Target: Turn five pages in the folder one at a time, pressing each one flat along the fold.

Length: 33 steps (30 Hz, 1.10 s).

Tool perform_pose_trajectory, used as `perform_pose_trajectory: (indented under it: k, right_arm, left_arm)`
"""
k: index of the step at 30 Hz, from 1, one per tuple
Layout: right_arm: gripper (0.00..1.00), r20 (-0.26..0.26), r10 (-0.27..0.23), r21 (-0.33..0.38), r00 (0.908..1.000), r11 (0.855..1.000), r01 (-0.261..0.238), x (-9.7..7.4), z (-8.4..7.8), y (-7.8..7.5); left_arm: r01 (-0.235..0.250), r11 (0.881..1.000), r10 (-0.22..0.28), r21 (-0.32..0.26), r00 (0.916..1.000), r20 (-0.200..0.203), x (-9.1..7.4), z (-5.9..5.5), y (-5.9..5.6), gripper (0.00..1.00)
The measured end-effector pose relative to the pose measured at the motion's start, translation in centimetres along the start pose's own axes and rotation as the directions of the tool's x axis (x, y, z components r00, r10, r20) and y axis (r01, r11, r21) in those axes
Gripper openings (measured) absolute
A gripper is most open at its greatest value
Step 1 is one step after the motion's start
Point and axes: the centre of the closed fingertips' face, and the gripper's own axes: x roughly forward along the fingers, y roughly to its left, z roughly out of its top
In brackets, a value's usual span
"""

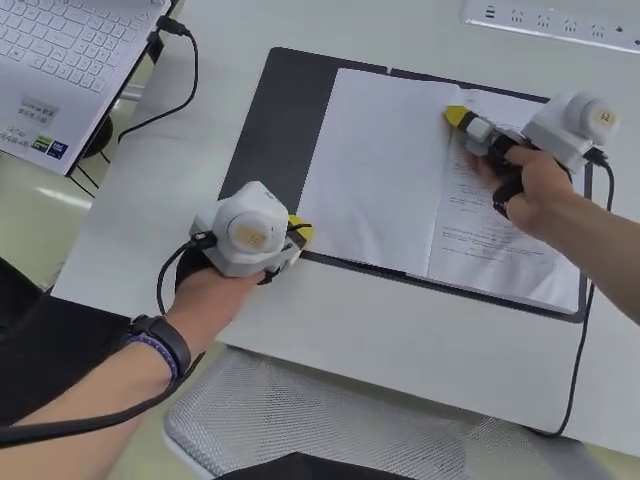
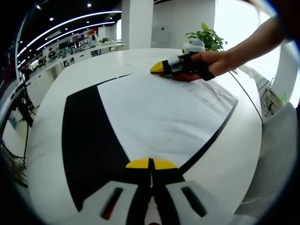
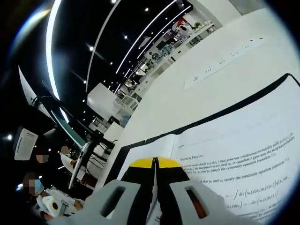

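You work at a white table (image 1: 400, 340) in a wide open-plan office with strip lights on a dark ceiling. The folder (image 1: 270, 130) lies open and flat on the table, with a blank sheet (image 1: 385, 170) to the left of the fold and a printed page (image 1: 500, 230) to the right. Your left gripper (image 1: 298, 232) has its tips pressed together at the folder's near edge, by the blank sheet's corner. Your right gripper (image 1: 455, 117) also has its jaws closed and sits at the top of the printed page, beside the fold. The head view gives you a laptop (image 1: 70, 60) and a power strip (image 1: 560, 20). The left gripper view adds a potted plant (image 2: 206, 37) behind your right hand (image 2: 206, 63). The right gripper view brings the page's equations close enough to read.
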Motion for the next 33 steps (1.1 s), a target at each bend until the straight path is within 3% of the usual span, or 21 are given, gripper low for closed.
perform_pose_trajectory:
  k: [5,20,23,29,33]
  right_arm:
    - [0.0,0.038,-0.015,0.052,0.9992,0.999,0.013,0.4,0.8,-0.1]
    - [0.0,0.095,-0.052,0.06,0.9941,0.997,0.046,2.1,2.7,-1.1]
    - [0.0,0.088,-0.037,0.065,0.9954,0.997,0.031,2.2,2.7,-1.2]
    - [0.0,0.045,-0.008,0.009,0.9989,1.0,0.008,1.6,1.9,-1.0]
    - [0.0,-0.002,0.029,-0.007,0.9996,1.0,-0.029,0.4,0.5,0.2]
  left_arm:
    - [0.004,1.0,-0.004,-0.004,1.0,0.0,0.0,0.0,0.0,0.0]
    - [0.006,1.0,-0.007,-0.002,0.9999,-0.012,0.0,0.0,-0.1,0.0]
    - [0.008,1.0,-0.008,-0.002,0.9999,-0.014,0.0,0.0,-0.1,0.0]
    - [0.008,1.0,-0.008,-0.002,0.9999,-0.015,0.0,0.0,-0.1,0.0]
    - [0.006,1.0,-0.006,-0.004,0.9999,-0.014,0.0,0.0,-0.1,0.0]
